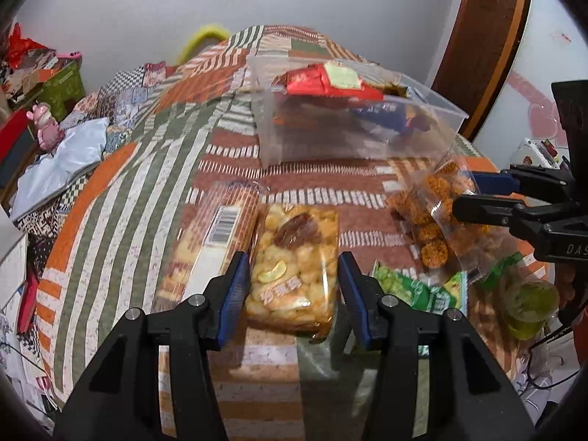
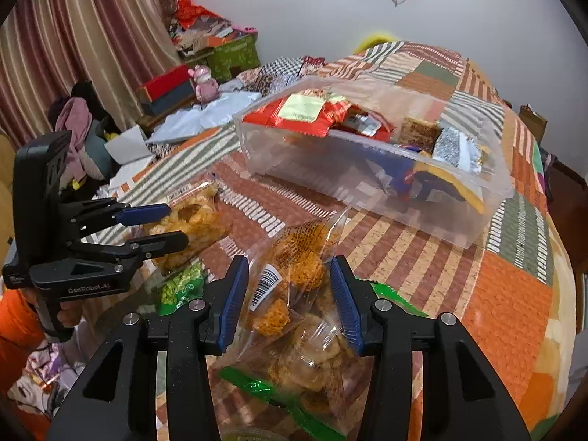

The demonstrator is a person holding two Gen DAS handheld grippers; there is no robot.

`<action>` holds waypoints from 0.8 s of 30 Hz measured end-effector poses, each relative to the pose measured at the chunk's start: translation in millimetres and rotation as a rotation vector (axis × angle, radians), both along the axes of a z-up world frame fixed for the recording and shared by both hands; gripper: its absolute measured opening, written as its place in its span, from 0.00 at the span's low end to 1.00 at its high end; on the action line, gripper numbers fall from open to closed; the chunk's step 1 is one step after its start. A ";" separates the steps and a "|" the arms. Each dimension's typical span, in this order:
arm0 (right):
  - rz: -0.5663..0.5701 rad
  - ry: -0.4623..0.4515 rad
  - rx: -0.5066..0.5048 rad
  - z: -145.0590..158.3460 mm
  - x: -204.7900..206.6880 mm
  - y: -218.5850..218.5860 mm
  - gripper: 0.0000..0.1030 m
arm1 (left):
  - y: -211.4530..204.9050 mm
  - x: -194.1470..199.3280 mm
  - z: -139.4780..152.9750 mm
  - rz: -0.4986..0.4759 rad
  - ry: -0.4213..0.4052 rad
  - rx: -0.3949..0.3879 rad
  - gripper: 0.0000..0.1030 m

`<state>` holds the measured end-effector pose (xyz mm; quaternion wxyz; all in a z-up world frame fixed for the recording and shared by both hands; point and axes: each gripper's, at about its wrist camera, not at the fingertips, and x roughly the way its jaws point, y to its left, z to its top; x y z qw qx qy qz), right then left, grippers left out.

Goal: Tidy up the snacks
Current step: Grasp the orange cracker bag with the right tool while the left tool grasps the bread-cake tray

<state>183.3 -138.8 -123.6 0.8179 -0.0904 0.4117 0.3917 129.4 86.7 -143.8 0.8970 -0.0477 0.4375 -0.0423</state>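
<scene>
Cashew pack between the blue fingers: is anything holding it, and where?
Cannot tell: the fingers of the left gripper flank the cashew pack at its near end, but contact is unclear.

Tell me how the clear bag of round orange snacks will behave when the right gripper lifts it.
The clear bag looks thin and crinkled, so it will probably sag between the right gripper's fingers. Its loose round pieces may shift downward. The glossy film could slip, and the pieces look crumbly, so a hard squeeze might break them.
</scene>
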 end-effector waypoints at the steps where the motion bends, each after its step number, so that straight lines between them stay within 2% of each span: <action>1: 0.007 0.004 -0.010 -1.1 0.8 2.2 0.42 | 0.5 -0.2 -2.6 -0.001 0.009 -0.003 0.48; 11: 0.045 0.020 -0.060 -5.5 6.3 12.7 0.44 | -6.5 8.5 -10.6 -0.008 0.021 0.019 0.48; 15: 0.064 0.001 -0.101 -8.8 6.2 19.8 0.44 | -6.8 9.9 -11.3 -0.009 0.016 0.020 0.46; 24: 0.056 -0.050 -0.076 -5.9 1.8 16.9 0.33 | -11.4 2.4 0.5 -0.032 -0.012 0.004 0.45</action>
